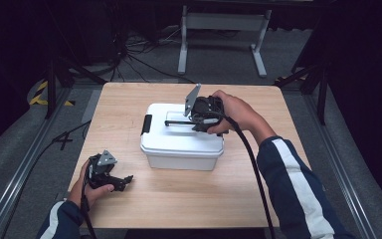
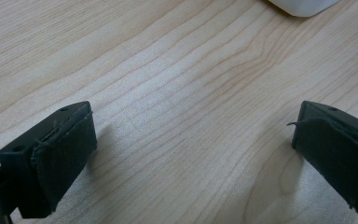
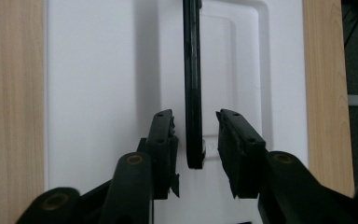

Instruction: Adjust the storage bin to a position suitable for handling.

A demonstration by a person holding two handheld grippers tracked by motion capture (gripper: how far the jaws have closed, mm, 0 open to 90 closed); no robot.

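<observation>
1. Right gripper view: right tool was seen parted around the raised black handle of a white box, centred on the surface.
2. Left tool was seen parted, idle.
3. Risk judged: an off-centre closure could let the handle slip.

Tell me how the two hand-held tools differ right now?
The left tool sits low near the front corner of the wooden table, jaws spread wide over bare wood. The right tool is up over the white box, its jaws closer together on either side of the box's black handle, with small gaps showing on both sides. Both are black, two-jawed and cabled.
</observation>
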